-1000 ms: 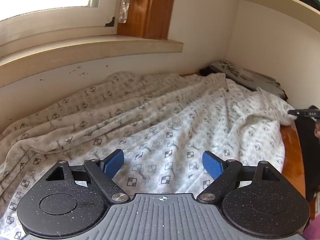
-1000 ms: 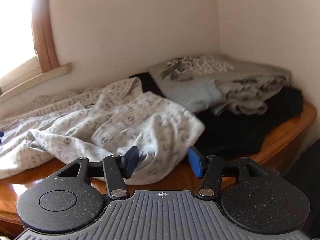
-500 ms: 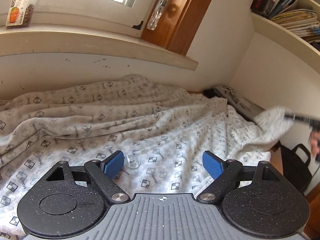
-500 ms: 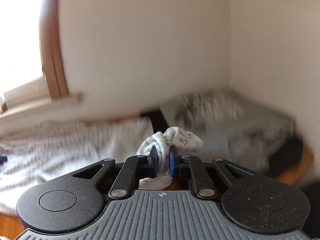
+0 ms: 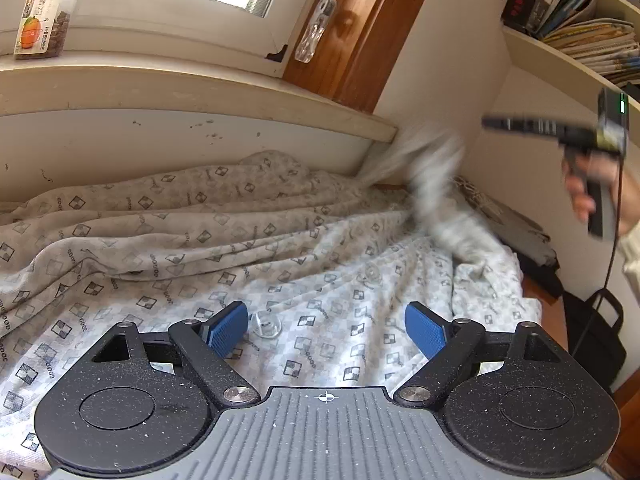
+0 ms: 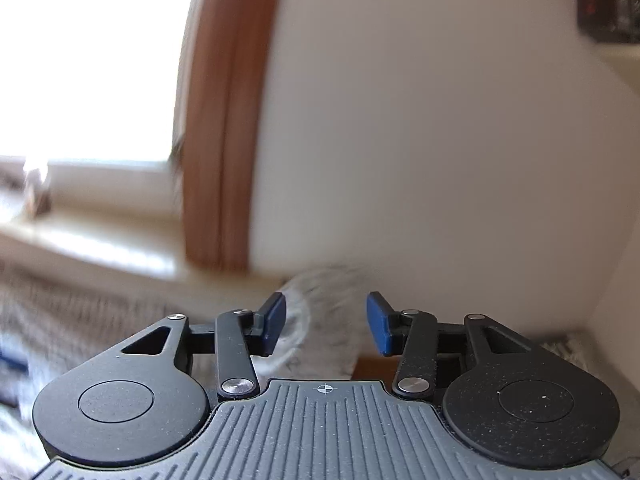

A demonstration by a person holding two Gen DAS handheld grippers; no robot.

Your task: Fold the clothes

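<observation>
Below the windowsill [image 5: 192, 88], both grippers' jaws gape over the patterned shirt [image 5: 248, 240].

The patterned garment [image 5: 256, 248] is thin, soft, matt cloth, creased all over. The left gripper [image 5: 326, 326] is speckled matt black plastic with ribbed blue pads [image 5: 425, 330] and shiny metal pivots. The window frame [image 5: 360, 20] is smooth brown wood; the sill [image 5: 192, 88] is matt and scuffed
</observation>
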